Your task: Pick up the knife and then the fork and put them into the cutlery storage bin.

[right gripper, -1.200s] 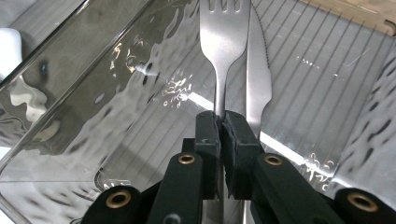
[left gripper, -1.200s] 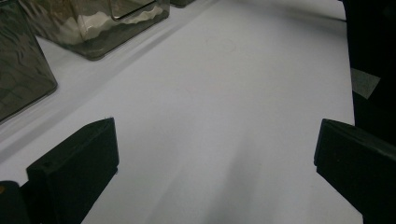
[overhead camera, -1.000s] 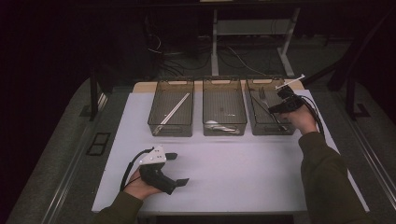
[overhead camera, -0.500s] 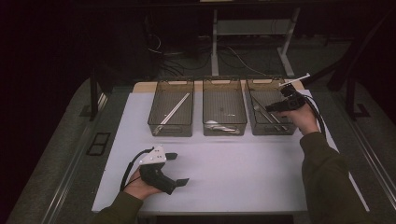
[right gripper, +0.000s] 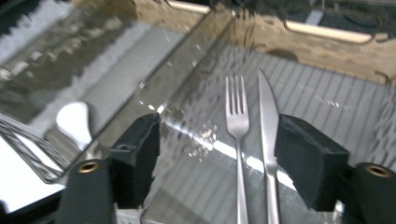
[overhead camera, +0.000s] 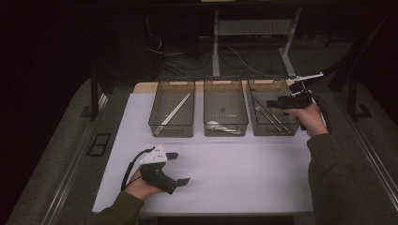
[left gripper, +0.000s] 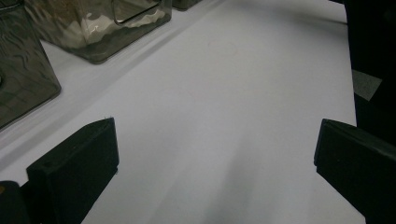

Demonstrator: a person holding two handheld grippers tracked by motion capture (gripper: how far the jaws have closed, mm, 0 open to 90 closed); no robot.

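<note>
High view, right gripper: I hold it over the right-hand bin, jaws pointing left across the rim. The jaws have just been opening, and I see nothing between them.
High view, left gripper: parked on the white tabletop, jaws spread, nothing in them, well short of the bins.
High view, other bins: the left bin holds what I take for chopsticks, though the dim light leaves me unsure; the middle bin holds a spoon.
Left gripper view: both jaws stand wide apart with bare tabletop between them; bin walls sit off beyond the left jaw.
Right gripper view: a fork and a knife lie side by side on the ribbed bin floor, below and ahead of my open jaws, nearer the right jaw. The spoon shows beyond the left jaw, through the wall.
Gain over the high view: the cutlery there is thin streaks; here I can tell fork from knife.
Risk: if I withdraw low, a jaw could clip the bin rim and shove the bin.
</note>
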